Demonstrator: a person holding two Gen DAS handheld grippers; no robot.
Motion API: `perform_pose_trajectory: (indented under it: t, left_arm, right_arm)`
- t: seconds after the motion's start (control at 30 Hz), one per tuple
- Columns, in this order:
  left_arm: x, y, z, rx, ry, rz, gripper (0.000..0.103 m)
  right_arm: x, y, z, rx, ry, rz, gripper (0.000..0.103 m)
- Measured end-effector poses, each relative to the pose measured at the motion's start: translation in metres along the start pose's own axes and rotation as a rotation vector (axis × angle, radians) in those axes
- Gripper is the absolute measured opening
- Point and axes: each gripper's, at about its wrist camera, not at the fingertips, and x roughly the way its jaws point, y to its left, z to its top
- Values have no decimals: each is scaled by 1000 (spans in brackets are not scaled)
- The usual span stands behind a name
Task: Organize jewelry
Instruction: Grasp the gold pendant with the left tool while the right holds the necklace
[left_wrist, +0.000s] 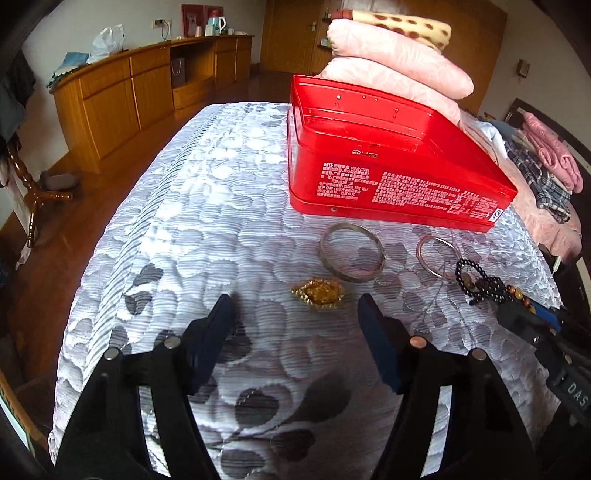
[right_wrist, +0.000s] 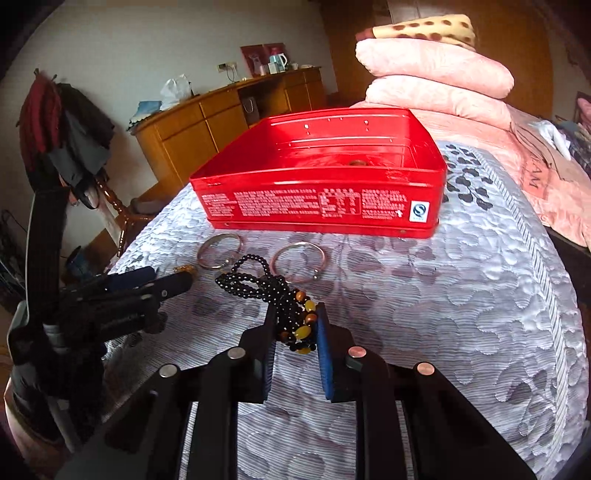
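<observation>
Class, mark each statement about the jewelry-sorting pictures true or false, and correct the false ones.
1. The right gripper is closed around the yellow and brown end of the black bead necklace. True.
2. The left gripper holds the gold brooch. False: its jaws are wide open, and the brooch lies on the bedspread just beyond its fingertips.
3. Both silver bangles are inside the red box. False: the wide bangle and the thin bangle lie on the bedspread in front of it.
4. The red box has no lid on. True.
</observation>
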Motion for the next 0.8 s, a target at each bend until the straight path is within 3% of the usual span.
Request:
perform_pose_trajectory:
  t: [0.23, 0.33, 0.4, 0.47, 0.8]
  left_arm:
    - [8, -7, 5, 32, 17, 37, 63]
    - [9, -9, 8, 46, 14, 55, 51]
    - [9, -11, 10, 59, 10, 61, 35]
    - [9, -12, 11, 67, 9, 56, 29]
    - [-11, -9, 0, 56, -16, 3, 28]
  right_arm:
    - [8, -7, -1, 22, 6, 20, 20]
    - [10, -9, -1, 32, 10, 26, 20]
    - [11, -11, -2, 39, 13, 31, 20]
    - [12, -12, -2, 44, 15, 32, 20]
    - [9, -11, -3, 44, 5, 23, 20]
